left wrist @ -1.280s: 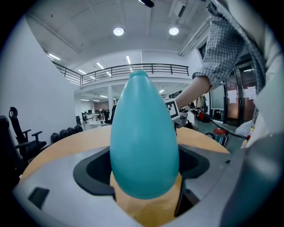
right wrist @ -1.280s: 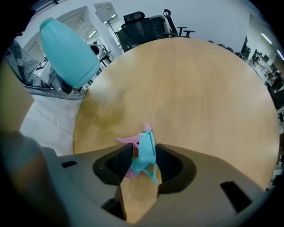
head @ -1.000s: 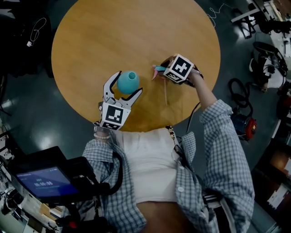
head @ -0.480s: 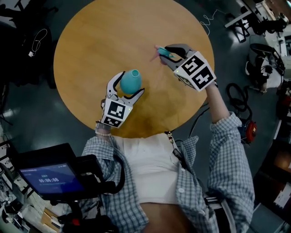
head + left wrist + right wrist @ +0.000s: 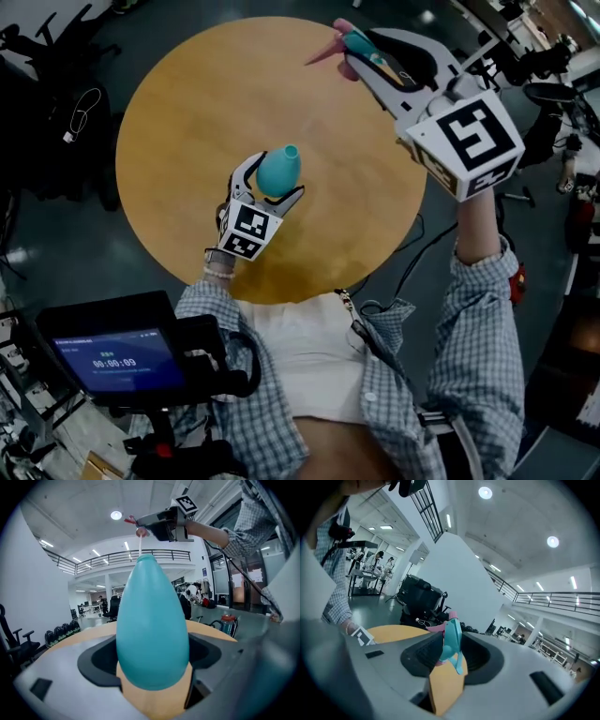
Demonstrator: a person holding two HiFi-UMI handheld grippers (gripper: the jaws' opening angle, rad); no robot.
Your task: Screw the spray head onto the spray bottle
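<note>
Once left behind, table (image 5: 187, 112): bare wood, now well below the right claw (image 5: 367, 52).
right claw: swung from low over the wood a second ago to high and near level; clamped on the spray head (image 5: 451, 637).
left claw (image 5: 267, 187): closed round the spray bottle (image 5: 152, 634), nudged slightly forward.
spray bottle: upright between the left jaws, no head on it yet.
spray head: pinched in the right jaws, well apart from the left claw.
dip tube (image 5: 140, 540): dangling under the right claw; feeding into the neck likely next.
</note>
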